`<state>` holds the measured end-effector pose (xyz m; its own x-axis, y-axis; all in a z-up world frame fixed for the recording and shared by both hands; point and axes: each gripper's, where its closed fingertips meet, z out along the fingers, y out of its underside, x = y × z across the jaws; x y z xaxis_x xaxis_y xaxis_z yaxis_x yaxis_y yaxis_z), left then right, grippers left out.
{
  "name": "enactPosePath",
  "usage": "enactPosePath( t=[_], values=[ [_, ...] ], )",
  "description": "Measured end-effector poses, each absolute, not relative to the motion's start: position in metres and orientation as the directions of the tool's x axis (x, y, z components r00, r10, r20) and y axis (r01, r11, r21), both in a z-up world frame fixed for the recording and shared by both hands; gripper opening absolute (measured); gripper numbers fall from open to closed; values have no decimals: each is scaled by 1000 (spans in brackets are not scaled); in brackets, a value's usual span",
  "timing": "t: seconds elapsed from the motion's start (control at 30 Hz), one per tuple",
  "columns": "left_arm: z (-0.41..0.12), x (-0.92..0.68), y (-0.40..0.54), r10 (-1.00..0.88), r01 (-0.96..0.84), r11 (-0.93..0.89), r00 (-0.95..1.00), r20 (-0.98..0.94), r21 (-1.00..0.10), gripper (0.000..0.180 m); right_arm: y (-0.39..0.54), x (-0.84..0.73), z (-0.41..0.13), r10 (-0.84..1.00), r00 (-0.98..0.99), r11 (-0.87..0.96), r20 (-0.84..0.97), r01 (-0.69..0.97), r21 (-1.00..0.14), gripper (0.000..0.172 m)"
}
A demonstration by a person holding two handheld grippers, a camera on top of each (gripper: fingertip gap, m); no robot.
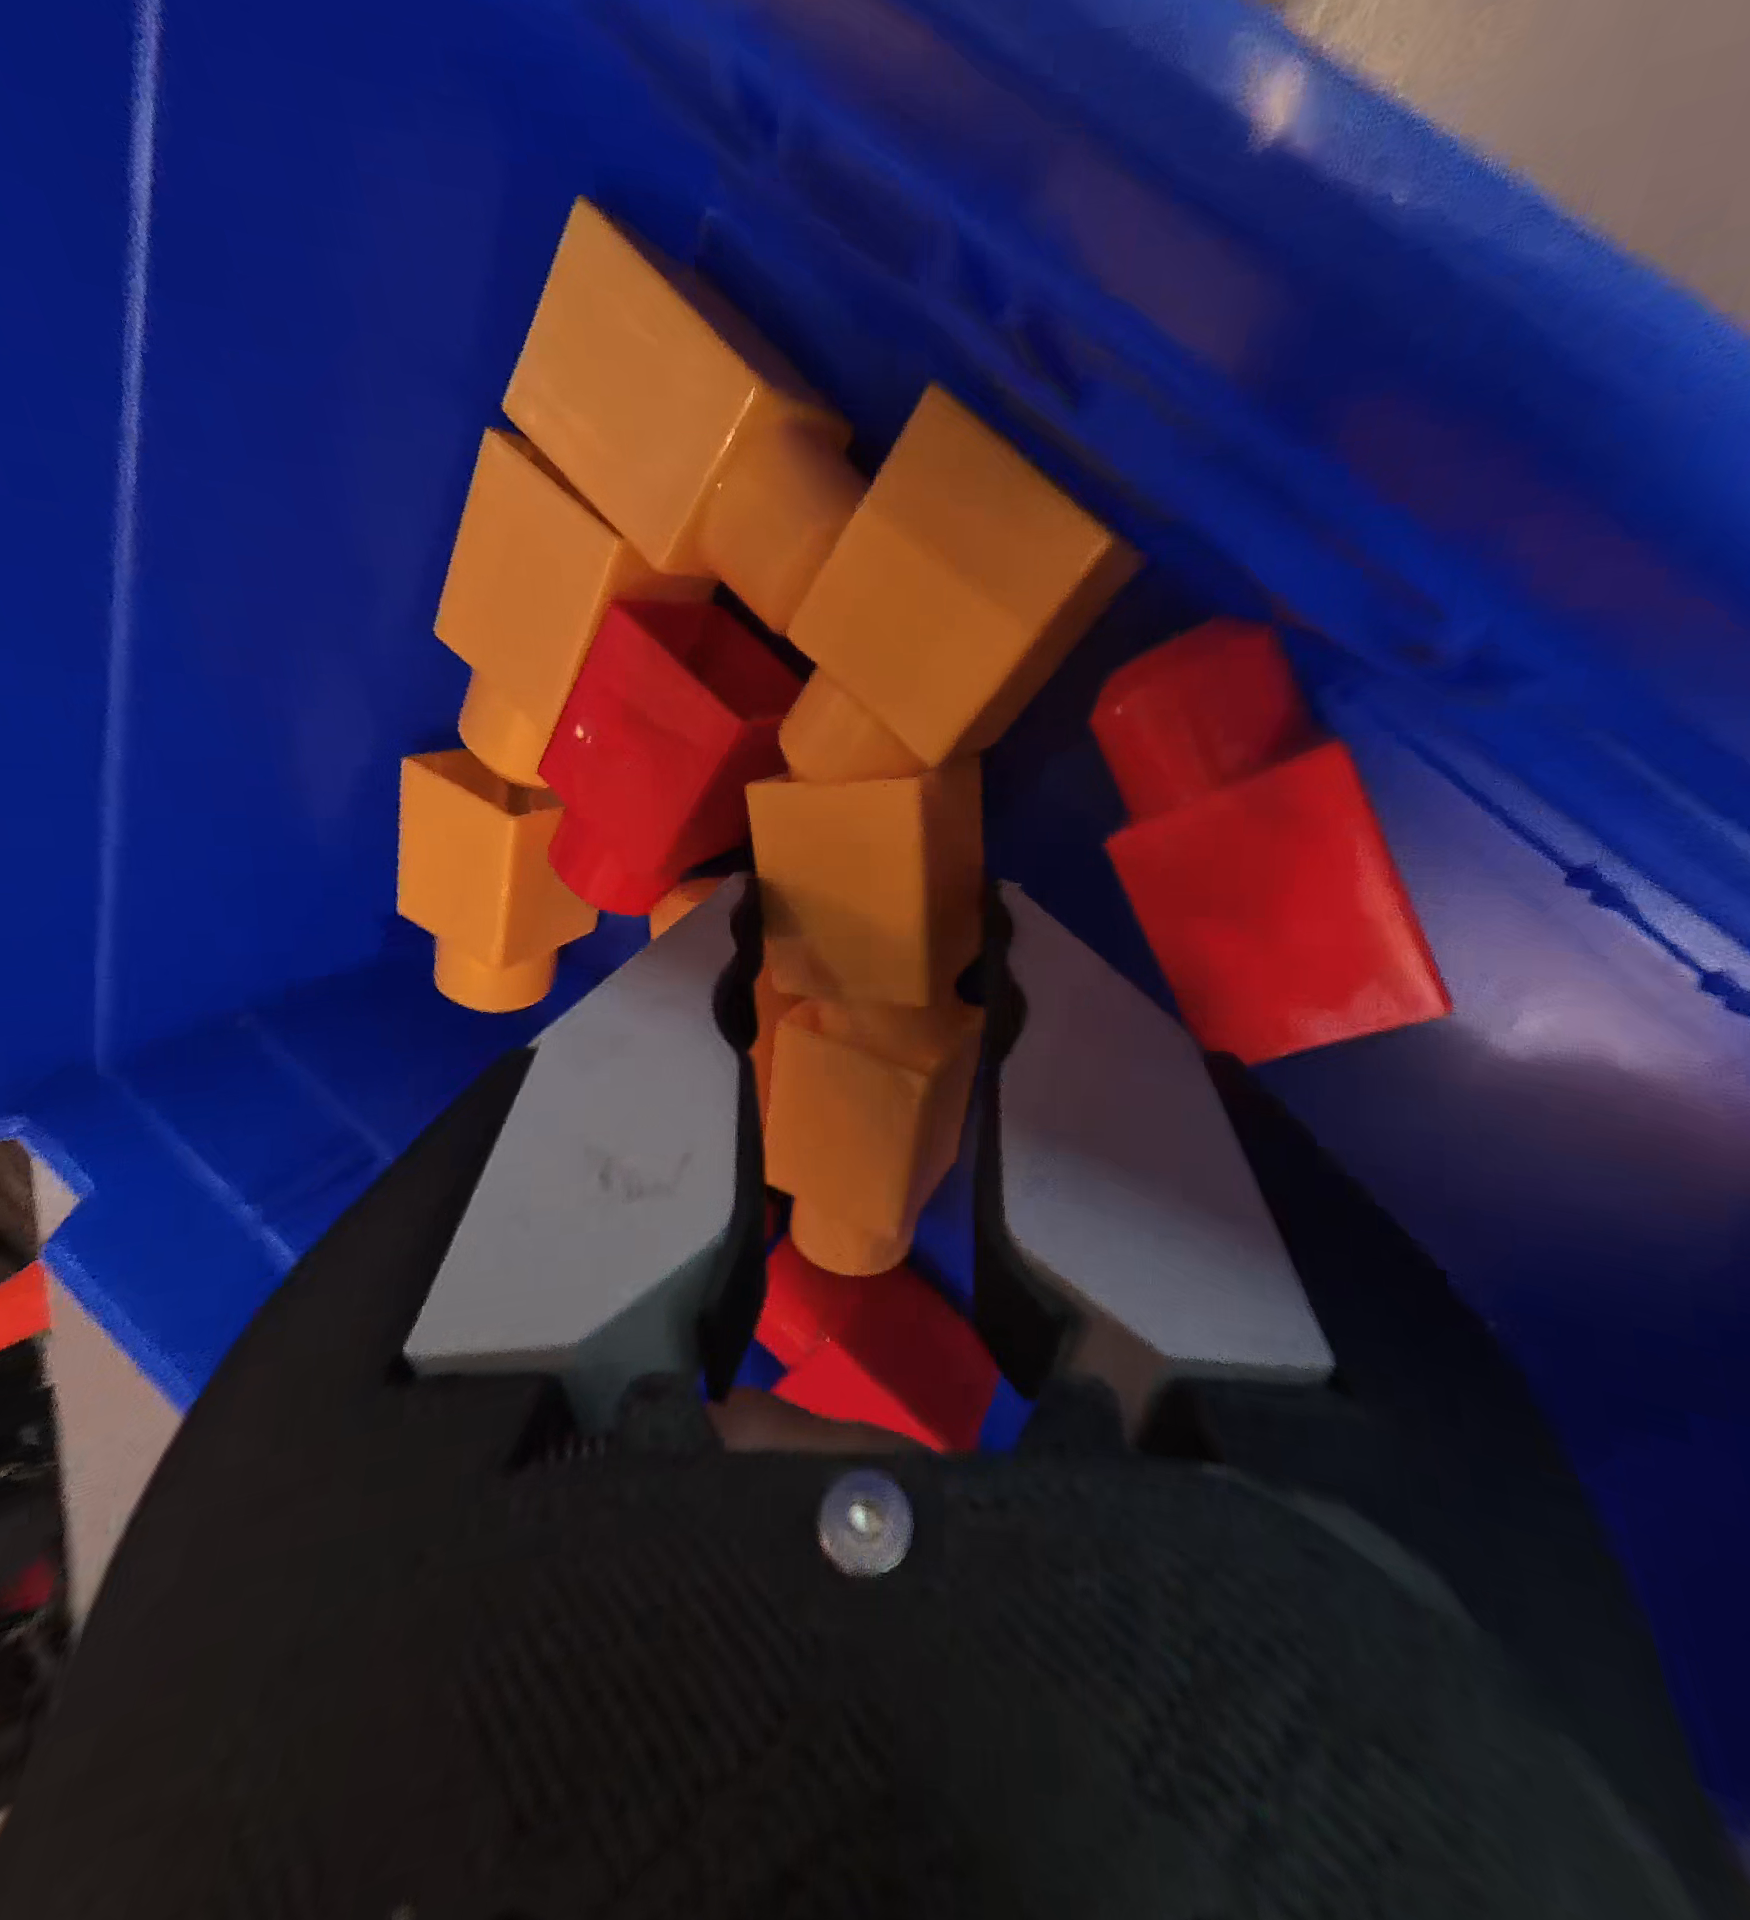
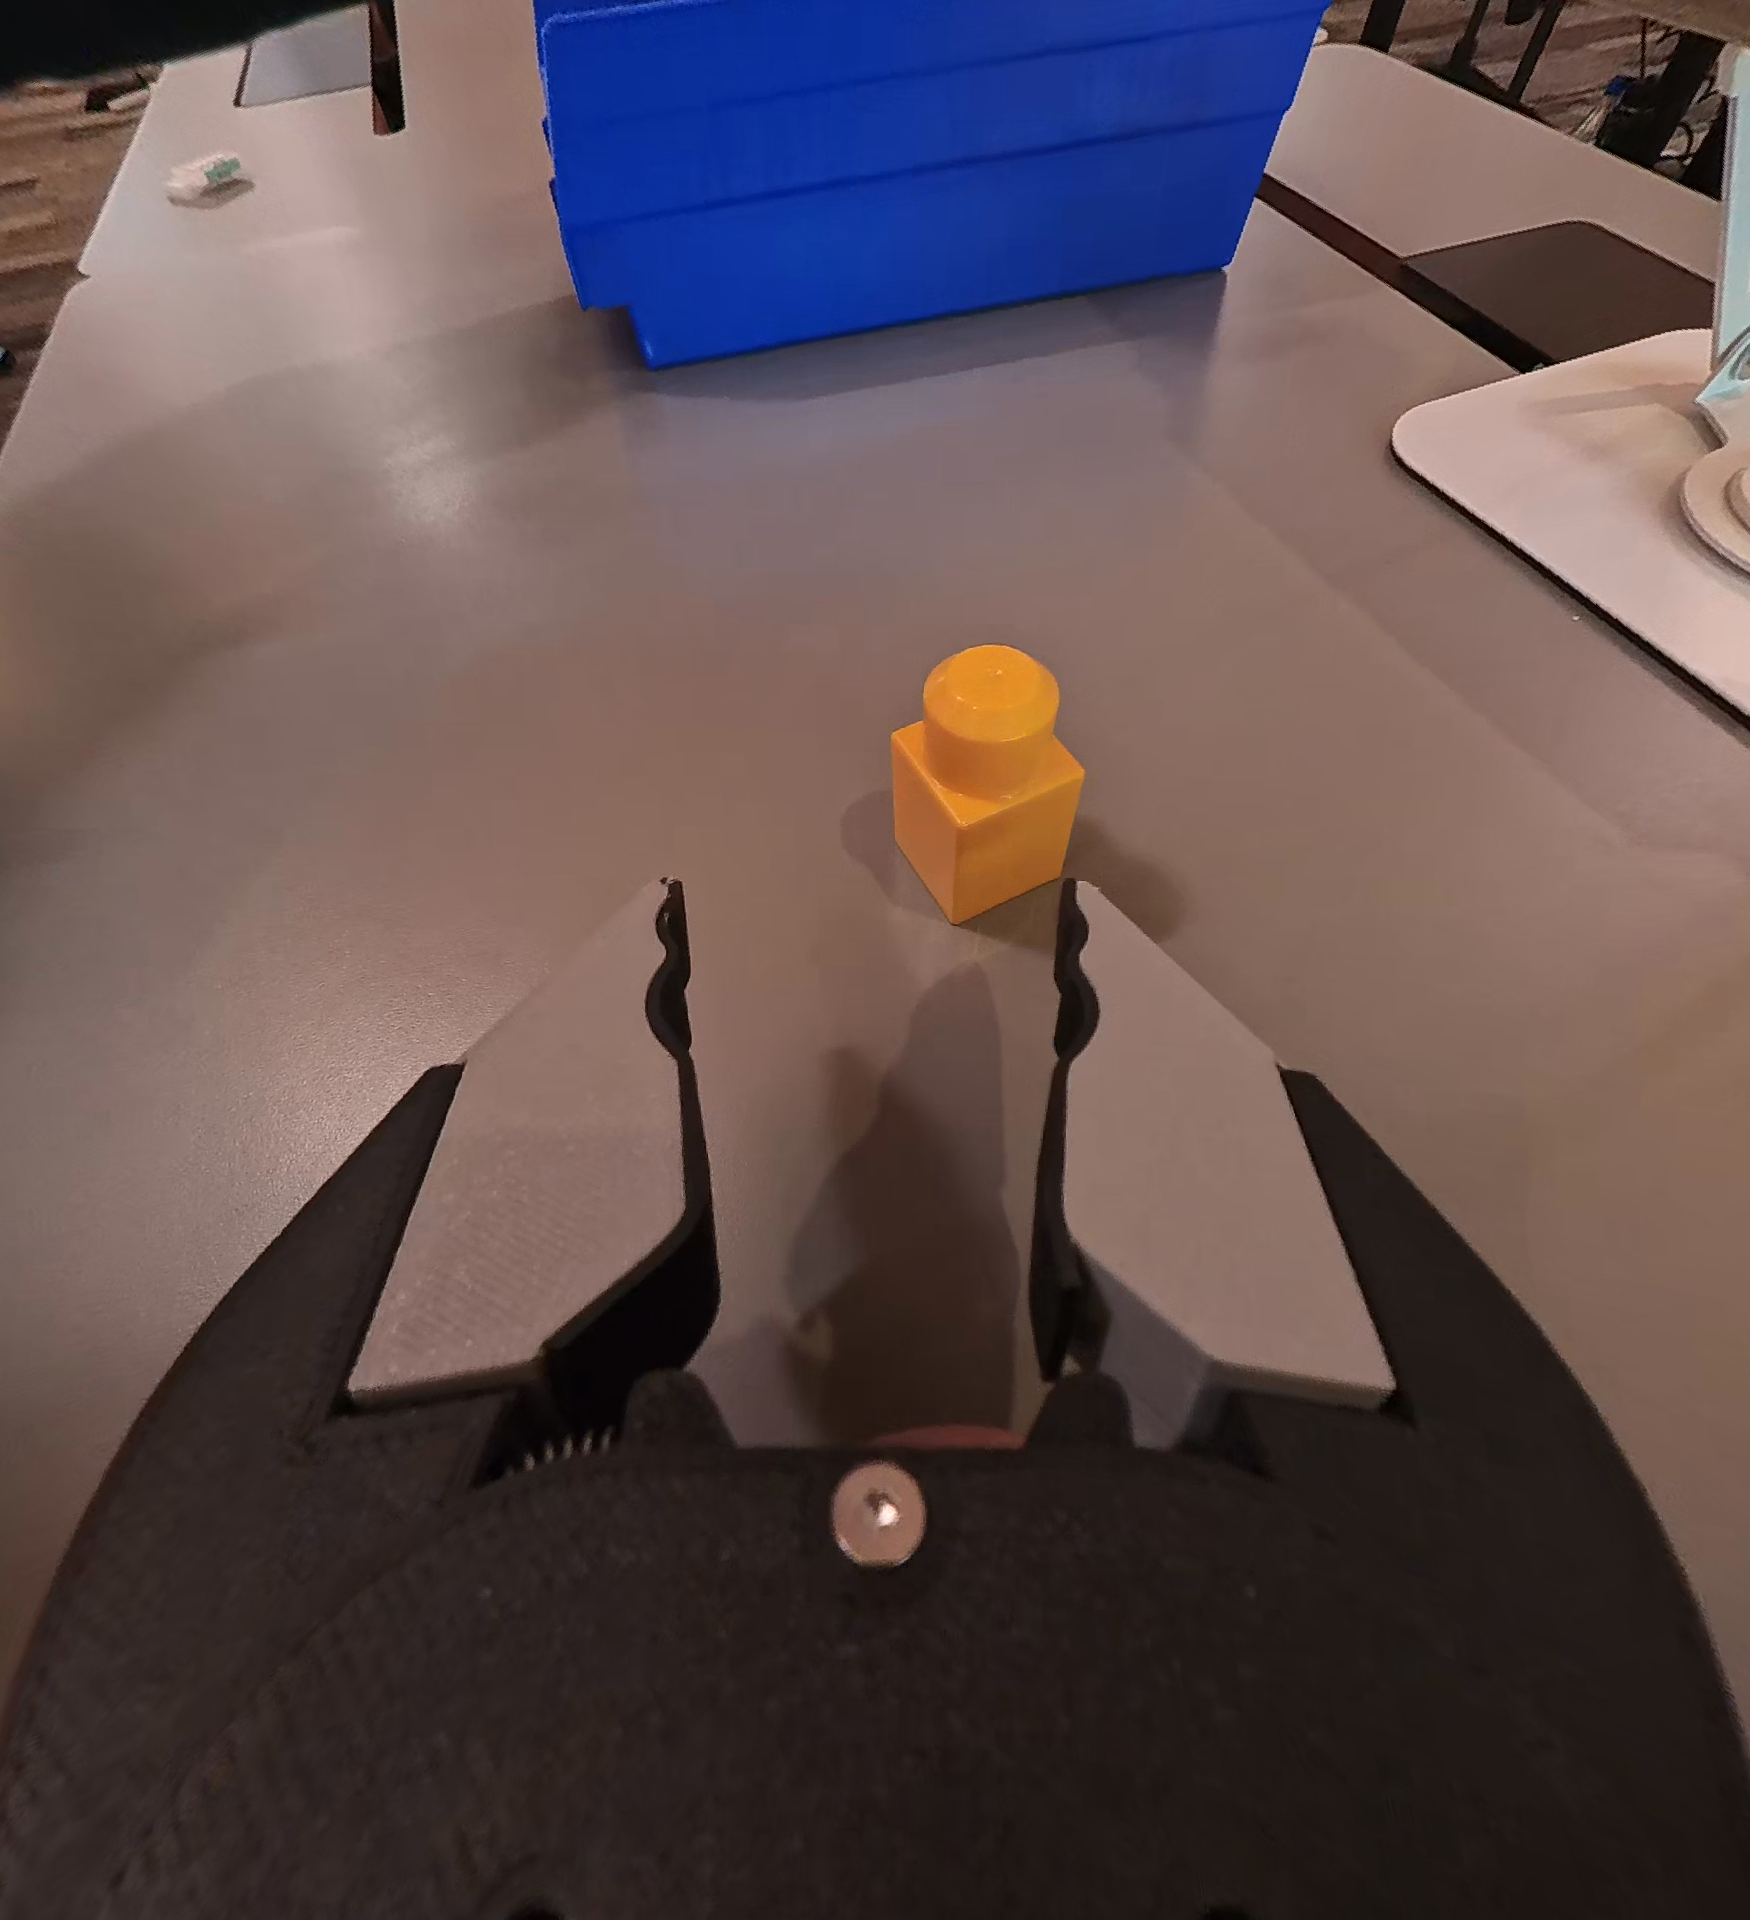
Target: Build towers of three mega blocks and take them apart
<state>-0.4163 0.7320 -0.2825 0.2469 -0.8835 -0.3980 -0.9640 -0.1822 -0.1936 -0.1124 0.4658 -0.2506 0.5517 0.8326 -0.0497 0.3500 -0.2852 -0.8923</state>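
Between the left gripper's jaws, pressed against its flat sides, sits an orange block inside the blue bin, with more orange and red blocks heaped beyond; it looks light, rigid and smooth, so I judge the square body a safer hold than the round stud. Only the right wrist view shows the grey table, where the right gripper hangs with jaws spread and empty just short of an upright orange brick, the bin's outside farther back.

The left gripper has its fingers clamped on an orange block; the right gripper gapes.
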Motion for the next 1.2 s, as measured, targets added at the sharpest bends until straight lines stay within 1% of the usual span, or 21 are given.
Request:
enactPosePath(
  t=[0.1, 0.17, 0.23, 0.3, 0.33, 0.37, 0.43, 0.53, 0.6, 0.73, 0.83, 0.93, 1.07, 1.2],
  values=[
    [-276, -418, 724, -888, -951, -195, 276, -368, -241, 38, 466, -112, -250, 830, 555, -286, -51, 345, -894, 69],
    [-265, -421, 718, -880, -931, -214, 315, -354, -296, 36, 466, -112, -250, 830, 555, -286, -52, 345, -894, 69],
    [-245, -420, 711, -867, -878, -253, 392, -308, -407, 36, 466, -112, -250, 831, 554, -282, -46, 348, -894, 69],
    [-212, -418, 716, -803, -745, -320, 541, -250, -585, 35, 465, -113, -251, 832, 553, -279, -38, 357, -891, 69],
    [-197, -421, 720, -758, -661, -363, 620, -205, -657, 35, 465, -113, -251, 833, 553, -276, -34, 361, -891, 69],
    [-186, -424, 722, -722, -588, -393, 673, -158, -707, 35, 465, -113, -252, 832, 553, -276, -31, 365, -889, 69],
    [-175, -431, 716, -687, -509, -421, 720, -103, -751, 35, 465, -113, -252, 830, 557, -274, -26, 367, -889, 68],
    [-166, -430, 696, -699, -481, -417, 712, -66, -771, 35, 465, -113, -251, 826, 563, -272, -24, 360, -892, 68],
    [-155, -414, 673, -749, -480, -382, 661, -39, -790, 35, 465, -113, -249, 829, 559, -267, -29, 349, -898, 68],
    [-132, -363, 607, -892, -544, -271, 453, -6, -794, 35, 463, -114, -239, 836, 546, -260, -61, 295, -919, 68],
    [-127, -321, 561, -956, -618, -153, 291, -44, -771, 35, 461, -115, -224, 838, 539, -249, -87, 235, -940, 66],
    [-136, -275, 518, -990, -683, -21, 116, -81, -730, 35, 456, -121, -209, 849, 515, -239, -117, 176, -955, 65],
    [-161, -216, 470, -988, -730, 156, -112, -110, -666, 35, 444, -135, -196, 876, 468, -213, -118, 157, -964, 65],
    [-188, -181, 443, -958, -758, 274, -267, -102, -592, 35, 435, -145, -186, 890, 443, -187, -107, 141, -972, 65]
  ],
)
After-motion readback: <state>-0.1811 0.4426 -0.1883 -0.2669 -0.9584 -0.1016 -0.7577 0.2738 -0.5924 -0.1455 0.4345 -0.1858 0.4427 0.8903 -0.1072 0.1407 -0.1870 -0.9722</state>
